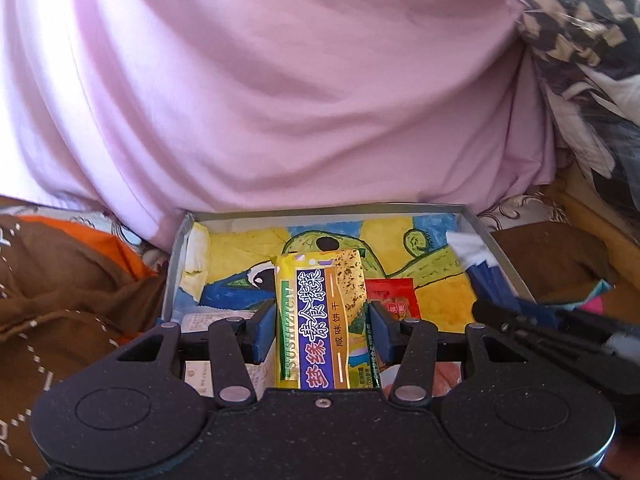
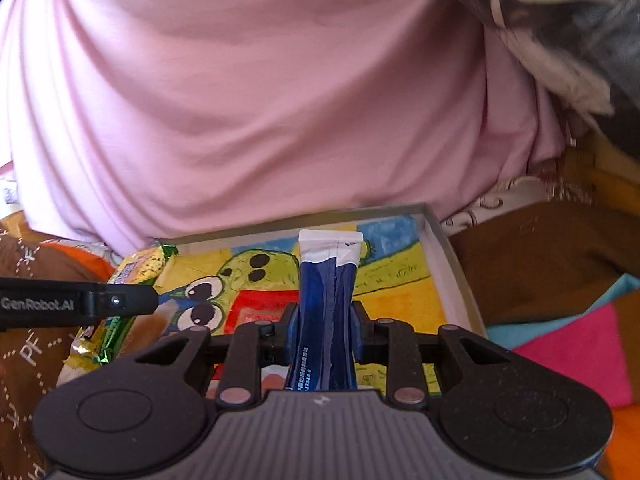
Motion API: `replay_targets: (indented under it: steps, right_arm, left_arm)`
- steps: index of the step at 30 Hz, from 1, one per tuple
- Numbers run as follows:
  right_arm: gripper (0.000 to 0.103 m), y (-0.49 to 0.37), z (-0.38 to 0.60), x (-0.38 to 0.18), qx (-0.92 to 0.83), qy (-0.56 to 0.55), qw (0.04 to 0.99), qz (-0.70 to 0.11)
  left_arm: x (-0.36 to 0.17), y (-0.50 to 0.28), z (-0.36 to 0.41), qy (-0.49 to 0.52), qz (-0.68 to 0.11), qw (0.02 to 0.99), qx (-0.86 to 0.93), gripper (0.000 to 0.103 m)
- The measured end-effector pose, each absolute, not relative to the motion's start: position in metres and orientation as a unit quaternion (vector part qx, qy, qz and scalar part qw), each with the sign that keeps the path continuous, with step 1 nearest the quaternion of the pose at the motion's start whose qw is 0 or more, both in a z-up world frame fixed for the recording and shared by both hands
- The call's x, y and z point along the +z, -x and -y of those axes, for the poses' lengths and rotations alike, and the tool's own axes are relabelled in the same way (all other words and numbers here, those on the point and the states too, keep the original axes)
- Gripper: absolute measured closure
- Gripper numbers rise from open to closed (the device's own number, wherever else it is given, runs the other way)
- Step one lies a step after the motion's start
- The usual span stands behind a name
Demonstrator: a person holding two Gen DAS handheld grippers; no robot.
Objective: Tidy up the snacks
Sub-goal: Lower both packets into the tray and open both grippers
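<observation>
My left gripper (image 1: 322,322) is shut on a yellow and purple cracker packet (image 1: 320,316), held lengthwise over a shallow grey box (image 1: 500,256) lined with a bright cartoon drawing. A red snack packet (image 1: 394,296) lies in the box just right of it. My right gripper (image 2: 325,328) is shut on a blue and white stick packet (image 2: 326,304), held above the same box (image 2: 444,252). The right wrist view shows the cracker packet (image 2: 136,270) at the left with the left gripper's finger (image 2: 120,300) over it, and the red packet (image 2: 260,308) lying flat in the box.
A person in a pink shirt (image 1: 280,100) sits right behind the box. Brown fabric with white stitching (image 1: 60,300) lies to the left, and pink and teal cloth (image 2: 580,348) to the right. White packets (image 1: 200,360) lie in the box's near left corner.
</observation>
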State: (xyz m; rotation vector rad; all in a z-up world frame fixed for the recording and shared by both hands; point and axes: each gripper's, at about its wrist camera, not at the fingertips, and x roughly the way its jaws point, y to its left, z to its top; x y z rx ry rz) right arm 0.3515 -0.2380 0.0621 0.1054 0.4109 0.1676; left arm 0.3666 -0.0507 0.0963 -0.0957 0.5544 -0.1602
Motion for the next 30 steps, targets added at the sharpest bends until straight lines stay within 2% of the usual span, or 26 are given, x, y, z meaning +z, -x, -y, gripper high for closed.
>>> replay_targets:
  steps: [21,24,27,30]
  right_arm:
    - [0.070,-0.378,0.239,0.049,0.067,-0.084,0.967,-0.233]
    - [0.067,-0.376,0.238,0.050,0.064,-0.084,0.968,-0.226]
    - [0.062,-0.373,0.238,0.054,0.067,-0.084,0.970,-0.217]
    - [0.051,-0.368,0.237,0.059,0.069,-0.082,0.973,-0.206]
  left_arm:
    - [0.092,-0.391,0.053,0.057,-0.278,0.957,-0.052,0.053]
    - [0.094,-0.390,0.054,0.056,-0.274,0.959,-0.051,0.046]
    - [0.095,-0.387,0.054,0.058,-0.269,0.960,-0.044,0.033]
    - [0.097,-0.384,0.052,0.066,-0.265,0.961,-0.038,0.022]
